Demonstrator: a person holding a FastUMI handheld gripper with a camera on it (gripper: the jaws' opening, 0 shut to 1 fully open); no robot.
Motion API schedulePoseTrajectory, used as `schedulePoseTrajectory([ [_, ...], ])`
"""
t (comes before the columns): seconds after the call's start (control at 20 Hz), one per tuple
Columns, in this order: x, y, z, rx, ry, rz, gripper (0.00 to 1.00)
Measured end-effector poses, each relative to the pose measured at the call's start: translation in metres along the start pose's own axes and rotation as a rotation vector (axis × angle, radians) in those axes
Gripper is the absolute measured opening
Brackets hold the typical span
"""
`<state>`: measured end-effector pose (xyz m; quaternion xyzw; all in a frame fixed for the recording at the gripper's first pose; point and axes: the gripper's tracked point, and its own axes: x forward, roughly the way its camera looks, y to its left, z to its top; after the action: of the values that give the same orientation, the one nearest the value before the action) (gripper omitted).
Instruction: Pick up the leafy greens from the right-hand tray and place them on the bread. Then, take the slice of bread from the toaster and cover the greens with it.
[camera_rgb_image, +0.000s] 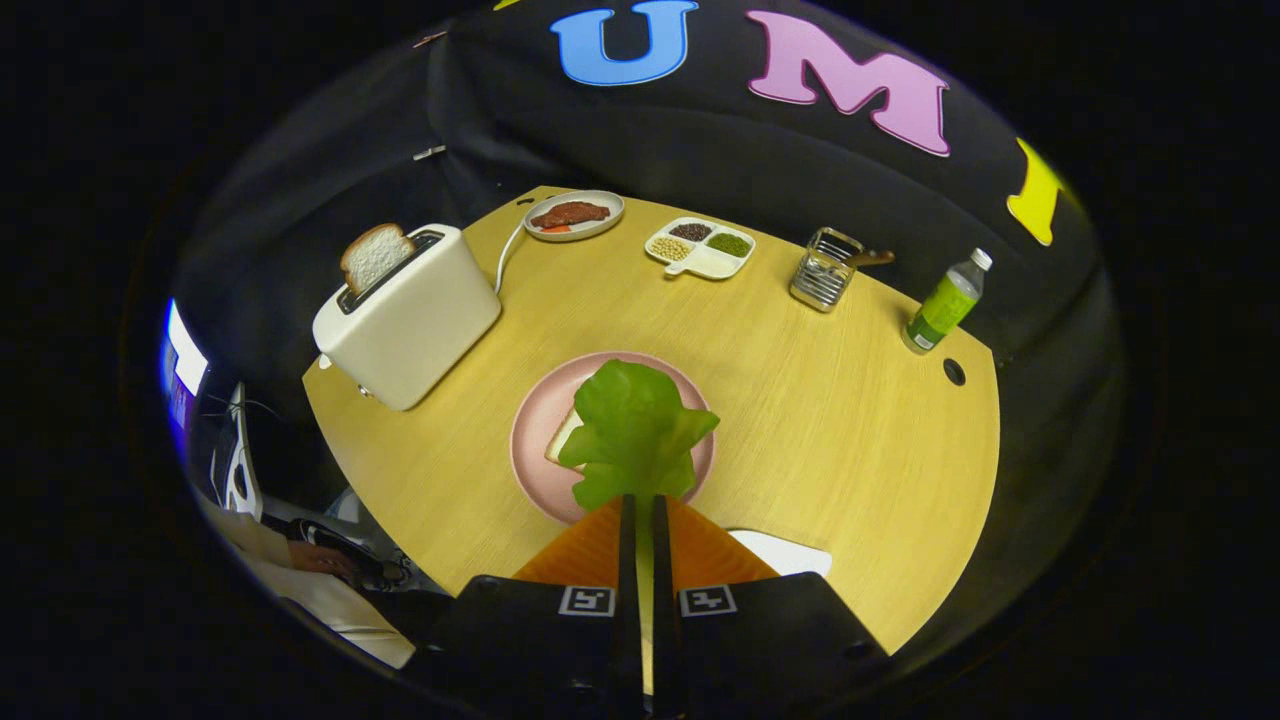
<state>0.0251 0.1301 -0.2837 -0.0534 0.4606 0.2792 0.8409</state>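
Leafy greens (636, 430) hung over the bread (562, 440) on the pink plate (535, 440), my tongs (640, 505) clamped on the stem end. Best move, I judged: lower, centre, then release. Second slice (375, 255) sat in the toaster (410, 315).

Bare table (800, 400) lies right of the plate (535, 420); the toaster (410, 315) stands near its left.
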Motion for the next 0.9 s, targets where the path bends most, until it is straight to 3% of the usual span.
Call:
schedulePoseTrajectory([
  [0.6,0.053,0.025,0.034,-0.021,0.079,0.016,0.09],
  [0.7,0.059,0.018,0.037,-0.026,0.075,-0.005,0.13],
  [0.75,0.064,0.015,0.035,-0.023,0.079,-0.013,0.20],
  [0.9,0.067,0.012,0.034,-0.022,0.086,-0.025,0.69],
])
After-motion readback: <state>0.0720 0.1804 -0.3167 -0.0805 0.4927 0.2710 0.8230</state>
